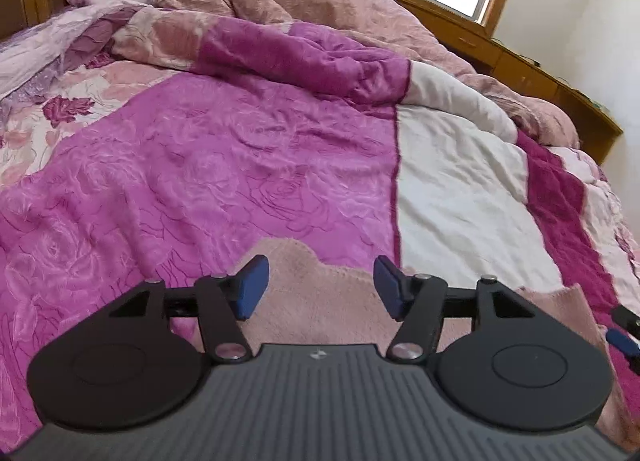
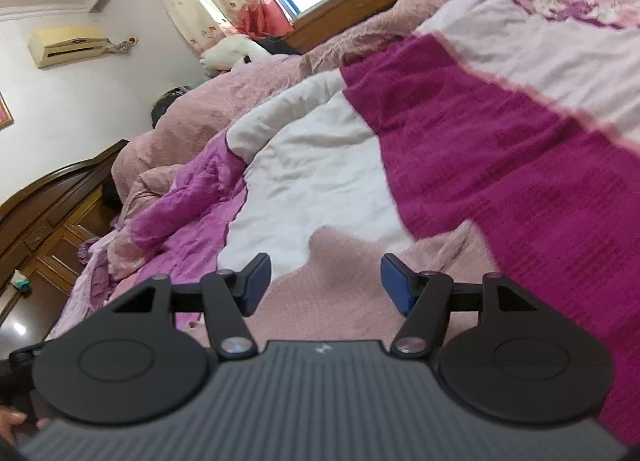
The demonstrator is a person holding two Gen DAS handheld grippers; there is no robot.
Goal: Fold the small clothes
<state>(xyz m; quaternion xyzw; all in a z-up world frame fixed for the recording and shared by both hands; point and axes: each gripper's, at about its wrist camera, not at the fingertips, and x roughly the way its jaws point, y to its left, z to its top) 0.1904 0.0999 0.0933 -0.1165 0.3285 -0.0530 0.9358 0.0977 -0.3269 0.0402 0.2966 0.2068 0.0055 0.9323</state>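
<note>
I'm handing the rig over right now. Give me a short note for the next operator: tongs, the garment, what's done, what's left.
Left tongs: open, nothing between the pads, over the pink fleece garment.
Right tongs: open, empty, over the same garment.
Garment: lies on the magenta and white quilt at the near edge of the bed; mostly hidden under the rigs.
Done: cannot tell how many folds are in.
Left: check its shape, then finish folding.

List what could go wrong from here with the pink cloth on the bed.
1. Both grippers, left gripper and right gripper, are open above the pink fuzzy cloth, so a careless pinch could also catch the quilt beneath.
2. The quilt is soft and wrinkled, so folds may come out uneven.
</note>
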